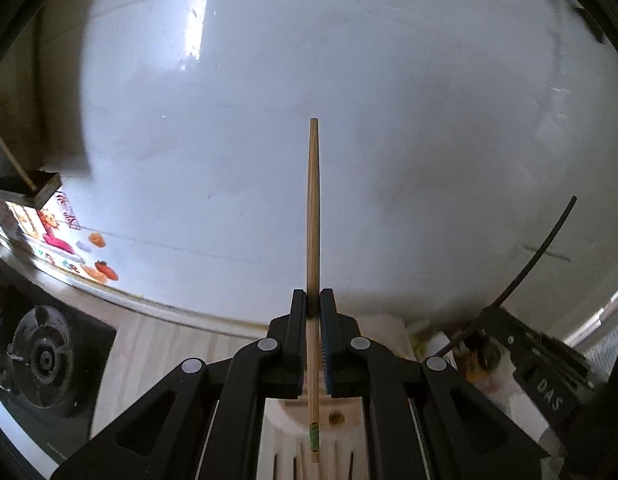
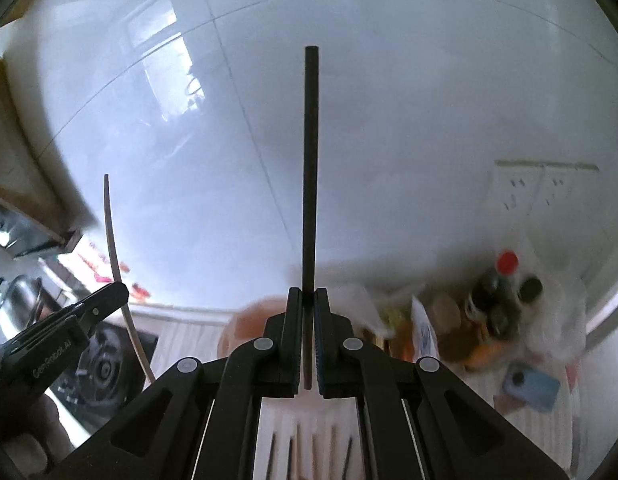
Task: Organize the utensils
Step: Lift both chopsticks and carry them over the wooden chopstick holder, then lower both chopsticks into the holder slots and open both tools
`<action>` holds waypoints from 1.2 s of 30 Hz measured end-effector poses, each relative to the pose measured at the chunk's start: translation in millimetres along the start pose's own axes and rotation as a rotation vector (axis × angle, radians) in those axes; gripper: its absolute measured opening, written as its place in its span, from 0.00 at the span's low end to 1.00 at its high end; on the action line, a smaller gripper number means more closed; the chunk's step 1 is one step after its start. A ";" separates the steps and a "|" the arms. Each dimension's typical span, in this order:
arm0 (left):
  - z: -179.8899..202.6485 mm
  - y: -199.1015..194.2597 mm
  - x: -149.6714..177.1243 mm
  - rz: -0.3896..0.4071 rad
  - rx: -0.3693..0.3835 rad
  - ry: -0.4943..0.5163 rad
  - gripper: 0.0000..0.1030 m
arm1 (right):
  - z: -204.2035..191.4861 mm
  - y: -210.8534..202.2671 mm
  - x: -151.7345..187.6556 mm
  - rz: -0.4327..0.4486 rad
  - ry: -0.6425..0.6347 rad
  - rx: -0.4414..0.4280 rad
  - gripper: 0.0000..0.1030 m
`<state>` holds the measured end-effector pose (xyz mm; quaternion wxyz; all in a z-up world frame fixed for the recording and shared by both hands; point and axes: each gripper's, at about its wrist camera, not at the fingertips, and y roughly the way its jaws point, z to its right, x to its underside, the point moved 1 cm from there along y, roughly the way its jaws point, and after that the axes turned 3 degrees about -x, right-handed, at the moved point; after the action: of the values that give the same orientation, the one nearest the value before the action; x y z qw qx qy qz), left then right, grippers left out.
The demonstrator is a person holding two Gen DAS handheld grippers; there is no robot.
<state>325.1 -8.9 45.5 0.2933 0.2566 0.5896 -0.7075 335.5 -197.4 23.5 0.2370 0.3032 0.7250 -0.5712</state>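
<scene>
While both chopsticks are up in the air before the white wall, the sorting seems only in the middle. The left tool is closed on a wooden chopstick, and the right tool is closed on a black chopstick. Under them lies a slotted wooden rack with several sticks already in its grooves. These two probably must go there next.

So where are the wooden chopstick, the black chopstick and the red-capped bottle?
wooden chopstick (image 1: 313, 216): left wrist view, mid-shaft.
black chopstick (image 2: 310, 168): right wrist view, mid-shaft.
red-capped bottle (image 2: 507, 262): right wrist view, its cap.
</scene>
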 end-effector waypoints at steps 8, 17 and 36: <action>-8.9 56.8 -13.4 -0.017 0.005 -0.038 0.04 | -4.0 68.4 -24.2 -0.023 -0.003 -0.011 0.06; -12.3 87.4 -9.8 -0.010 -0.006 -0.010 0.04 | 3.7 103.7 -18.1 -0.054 0.020 -0.023 0.06; -45.6 109.0 25.1 -0.119 -0.072 -0.033 0.04 | 6.1 130.3 6.6 -0.141 0.058 -0.034 0.06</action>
<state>386.6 18.7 -54.7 0.2695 0.1988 0.6241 -0.7059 423.4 -181.0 -71.7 0.1802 0.2639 0.7607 -0.5651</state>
